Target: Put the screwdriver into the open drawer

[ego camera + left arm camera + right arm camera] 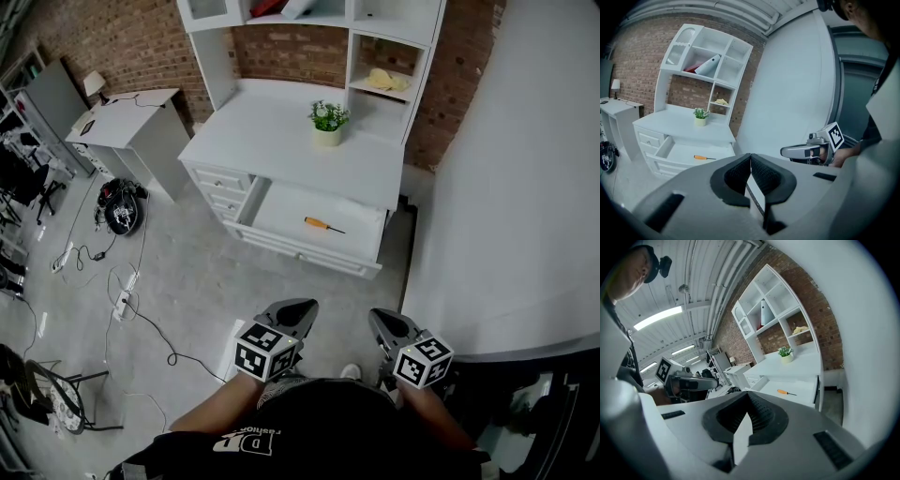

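Note:
An orange-handled screwdriver (323, 224) (704, 158) (786, 392) lies flat inside the open drawer (281, 208) of the white desk, a little right of the drawer's middle. My left gripper (307, 306) (750, 155) is held close to my body, well short of the desk, its jaws shut with nothing between them. My right gripper (376, 316) (748, 394) hangs beside it at about the same height, also shut and empty. Both point toward the desk. Each gripper view shows the other gripper off to the side.
A small potted plant (328, 119) stands on the desk top (272, 131) under a white hutch (394, 56). A large white panel (525, 187) runs along the right. On the left are a small white table (131, 111), a round black device (121, 214) and cables (131, 300) on the floor.

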`<move>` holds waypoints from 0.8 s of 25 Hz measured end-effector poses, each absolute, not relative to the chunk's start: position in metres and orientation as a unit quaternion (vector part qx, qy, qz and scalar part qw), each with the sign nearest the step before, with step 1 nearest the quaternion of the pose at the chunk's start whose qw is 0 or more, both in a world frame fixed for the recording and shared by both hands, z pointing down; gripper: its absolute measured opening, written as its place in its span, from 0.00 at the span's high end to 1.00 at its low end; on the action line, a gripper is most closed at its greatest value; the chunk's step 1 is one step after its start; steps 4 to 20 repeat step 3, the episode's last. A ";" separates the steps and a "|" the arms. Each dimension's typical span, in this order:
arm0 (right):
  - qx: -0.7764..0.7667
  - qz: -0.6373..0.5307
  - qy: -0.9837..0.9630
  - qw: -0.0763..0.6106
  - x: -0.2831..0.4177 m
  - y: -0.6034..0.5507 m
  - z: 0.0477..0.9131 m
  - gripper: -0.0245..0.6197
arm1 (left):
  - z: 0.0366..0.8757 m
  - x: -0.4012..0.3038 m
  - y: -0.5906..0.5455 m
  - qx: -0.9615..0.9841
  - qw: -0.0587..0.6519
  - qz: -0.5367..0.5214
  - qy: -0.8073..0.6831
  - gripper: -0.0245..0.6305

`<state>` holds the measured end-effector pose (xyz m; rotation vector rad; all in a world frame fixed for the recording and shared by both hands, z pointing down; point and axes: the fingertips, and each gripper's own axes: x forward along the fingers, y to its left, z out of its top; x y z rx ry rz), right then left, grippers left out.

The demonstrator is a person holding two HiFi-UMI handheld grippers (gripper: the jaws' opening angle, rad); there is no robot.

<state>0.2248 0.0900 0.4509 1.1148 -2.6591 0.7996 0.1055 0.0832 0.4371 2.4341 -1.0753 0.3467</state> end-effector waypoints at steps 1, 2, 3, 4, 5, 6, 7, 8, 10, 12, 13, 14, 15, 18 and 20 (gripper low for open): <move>0.371 0.267 -0.886 0.075 0.225 0.090 0.451 0.95 | 0.437 0.106 0.083 0.883 0.227 0.125 -0.391 0.93; 0.371 0.267 -0.886 0.074 0.225 0.091 0.452 0.95 | 0.437 0.106 0.084 0.883 0.226 0.125 -0.391 0.93; 0.371 0.267 -0.886 0.074 0.225 0.091 0.453 0.95 | 0.437 0.106 0.084 0.883 0.226 0.125 -0.392 0.93; 0.371 0.267 -0.886 0.074 0.225 0.091 0.453 0.95 | 0.437 0.106 0.084 0.883 0.226 0.125 -0.392 0.93; 0.371 0.267 -0.886 0.074 0.225 0.091 0.453 0.95 | 0.437 0.106 0.084 0.883 0.226 0.125 -0.392 0.93; 0.371 0.267 -0.886 0.074 0.225 0.091 0.453 0.95 | 0.437 0.106 0.084 0.883 0.226 0.125 -0.392 0.93; 0.371 0.267 -0.886 0.074 0.225 0.091 0.453 0.95 | 0.437 0.106 0.084 0.883 0.226 0.125 -0.392 0.93; 0.371 0.267 -0.886 0.074 0.225 0.091 0.453 0.95 | 0.437 0.106 0.084 0.883 0.226 0.125 -0.392 0.93; 0.371 0.267 -0.886 0.074 0.225 0.091 0.453 0.95 | 0.437 0.106 0.084 0.883 0.226 0.125 -0.392 0.93; 0.371 0.267 -0.886 0.074 0.225 0.091 0.453 0.95 | 0.437 0.106 0.084 0.883 0.226 0.125 -0.392 0.93; 0.371 0.267 -0.886 0.074 0.225 0.091 0.453 0.95 | 0.437 0.106 0.084 0.883 0.226 0.125 -0.392 0.93; 0.371 0.267 -0.886 0.074 0.225 0.091 0.453 0.95 | 0.437 0.106 0.084 0.883 0.226 0.125 -0.392 0.93; 0.371 0.267 -0.886 0.074 0.225 0.091 0.453 0.95 | 0.437 0.106 0.084 0.883 0.226 0.125 -0.392 0.93; 0.371 0.267 -0.886 0.074 0.225 0.091 0.453 0.95 | 0.437 0.106 0.084 0.883 0.226 0.125 -0.392 0.93; 0.371 0.267 -0.886 0.074 0.225 0.091 0.453 0.95 | 0.437 0.106 0.084 0.883 0.226 0.125 -0.392 0.93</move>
